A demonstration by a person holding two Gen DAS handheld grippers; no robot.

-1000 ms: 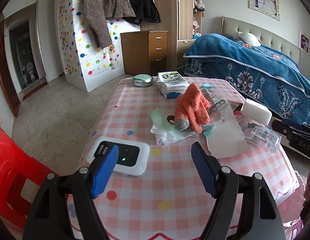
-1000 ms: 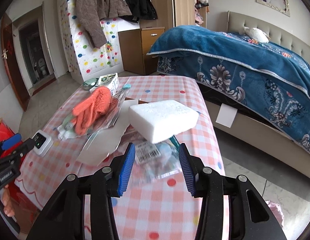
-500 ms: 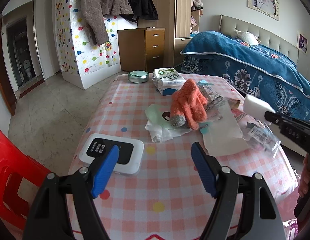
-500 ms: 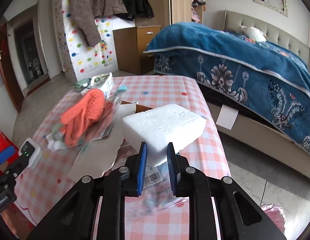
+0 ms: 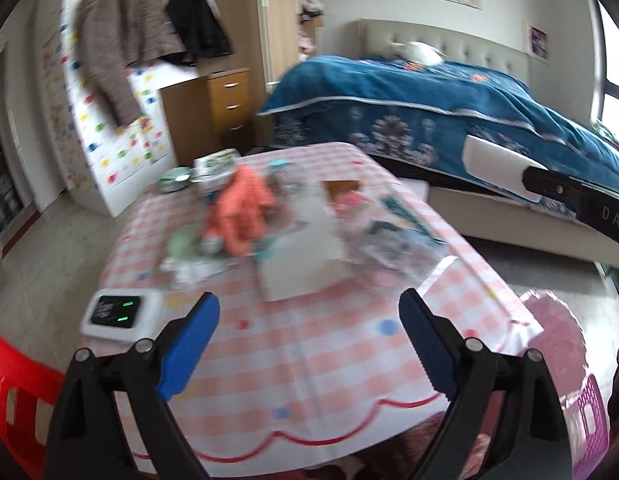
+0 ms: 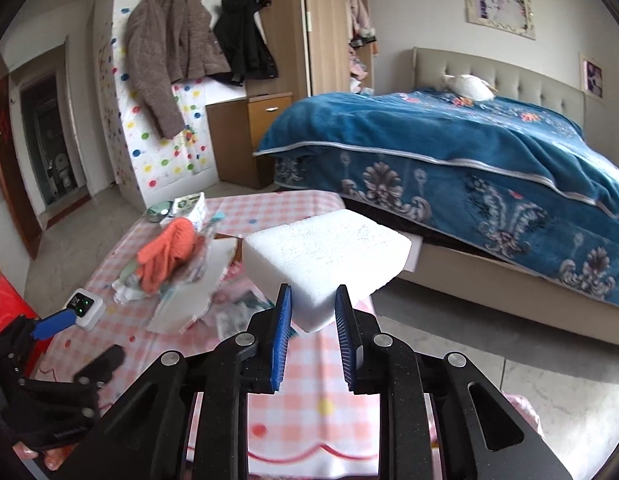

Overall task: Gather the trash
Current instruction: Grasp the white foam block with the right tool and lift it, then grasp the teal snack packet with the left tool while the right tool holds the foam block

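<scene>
My right gripper (image 6: 311, 328) is shut on a white foam block (image 6: 327, 252) and holds it in the air above the table's right edge; the block also shows in the left wrist view (image 5: 495, 168), raised at the right. My left gripper (image 5: 305, 344) is open and empty above the near edge of the pink checked table (image 5: 309, 360). On the table lie clear plastic wrappers (image 5: 389, 240), a white paper sheet (image 5: 301, 256), an orange glove (image 5: 245, 208) and crumpled pale wrapping (image 5: 189, 256).
A white device with green lights (image 5: 117, 314) lies at the table's near left. A tissue box (image 5: 215, 164) and a round tin (image 5: 175, 178) stand at the far end. A red chair (image 5: 13, 392) is at the left, a pink basket (image 5: 581, 392) at the right, and a bed (image 6: 469, 152) beyond.
My right gripper closed on the foam block and lifted it off the table, up and to the right. My left gripper swung right and drew back toward the table's near edge.
</scene>
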